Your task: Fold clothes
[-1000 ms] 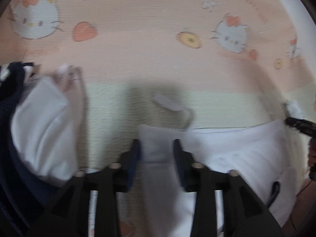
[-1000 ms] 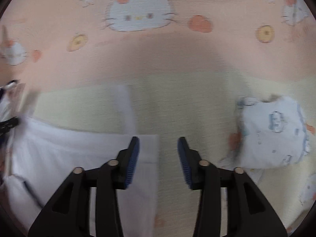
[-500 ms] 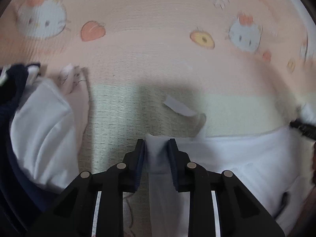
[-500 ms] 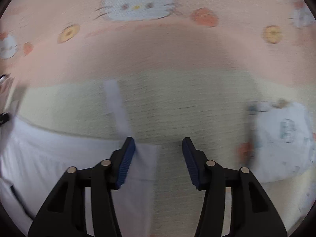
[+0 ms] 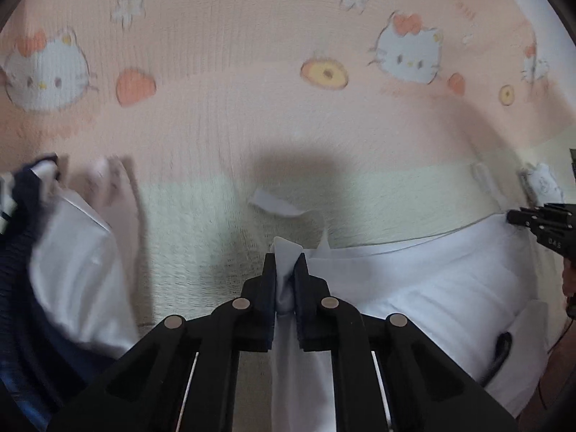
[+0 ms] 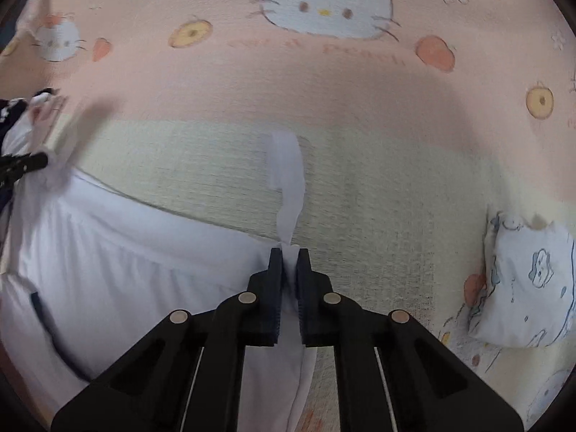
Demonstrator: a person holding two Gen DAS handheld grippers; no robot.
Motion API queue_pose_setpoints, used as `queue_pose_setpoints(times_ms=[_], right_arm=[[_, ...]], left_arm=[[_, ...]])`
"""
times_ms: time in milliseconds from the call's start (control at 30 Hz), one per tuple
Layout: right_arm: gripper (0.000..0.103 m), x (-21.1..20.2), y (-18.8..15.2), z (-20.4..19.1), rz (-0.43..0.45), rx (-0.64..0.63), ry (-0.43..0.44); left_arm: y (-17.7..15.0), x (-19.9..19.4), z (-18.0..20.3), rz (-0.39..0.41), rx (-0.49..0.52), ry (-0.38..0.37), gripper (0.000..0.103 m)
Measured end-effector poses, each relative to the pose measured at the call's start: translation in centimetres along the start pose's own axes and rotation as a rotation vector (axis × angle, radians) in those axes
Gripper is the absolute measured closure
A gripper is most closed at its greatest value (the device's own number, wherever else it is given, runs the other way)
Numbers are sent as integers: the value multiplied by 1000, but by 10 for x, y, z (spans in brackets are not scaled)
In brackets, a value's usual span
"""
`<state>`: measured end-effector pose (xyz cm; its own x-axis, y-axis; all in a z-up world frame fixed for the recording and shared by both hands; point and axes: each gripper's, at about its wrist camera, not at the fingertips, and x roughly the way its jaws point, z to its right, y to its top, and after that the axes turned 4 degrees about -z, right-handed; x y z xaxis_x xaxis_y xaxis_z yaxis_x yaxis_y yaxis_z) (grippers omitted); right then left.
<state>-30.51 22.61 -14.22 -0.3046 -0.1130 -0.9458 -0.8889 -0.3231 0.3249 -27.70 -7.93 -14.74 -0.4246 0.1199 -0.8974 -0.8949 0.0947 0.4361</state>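
A white garment [image 5: 432, 288] lies flat on a pink and pale green cartoon-cat bedsheet [image 5: 252, 126]. My left gripper [image 5: 286, 262] is shut on the garment's left top corner, where a white strap [image 5: 277, 207] trails onto the sheet. My right gripper [image 6: 288, 257] is shut on the opposite top corner of the same white garment [image 6: 126, 270], and a second white strap [image 6: 288, 176] runs away from its fingertips. The right gripper's tip [image 5: 540, 217] shows at the right edge of the left wrist view. The left gripper's tip [image 6: 25, 163] shows at the left edge of the right wrist view.
A heap of white and navy clothes [image 5: 61, 252] lies on the left of the bed. A small folded white printed cloth [image 6: 529, 280] sits at the right. The bedsheet [image 6: 324, 90] stretches beyond the garment.
Both grippers were open over the garment's top corners a second ago. Each has since shut on its corner, the left first, then the right.
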Motion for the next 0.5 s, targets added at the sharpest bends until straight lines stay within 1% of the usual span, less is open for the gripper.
queue_pose_setpoints(times_ms=[167,267,400,500], right_arm=[[97,-51,-14,-10,64,6,79],[97,-82,-23,-16,102,9,124],[97,-129,-66,-33,149,-1,150],[97,-144,-98,-35,167,24,151]], left_arm=[[-4,-41,7,30,41,7,94],[-19,-73,14,56,69,-4,94],[-47,-113,23,83,101,-24,94],[-80,-130,27,66,118,-26,94]])
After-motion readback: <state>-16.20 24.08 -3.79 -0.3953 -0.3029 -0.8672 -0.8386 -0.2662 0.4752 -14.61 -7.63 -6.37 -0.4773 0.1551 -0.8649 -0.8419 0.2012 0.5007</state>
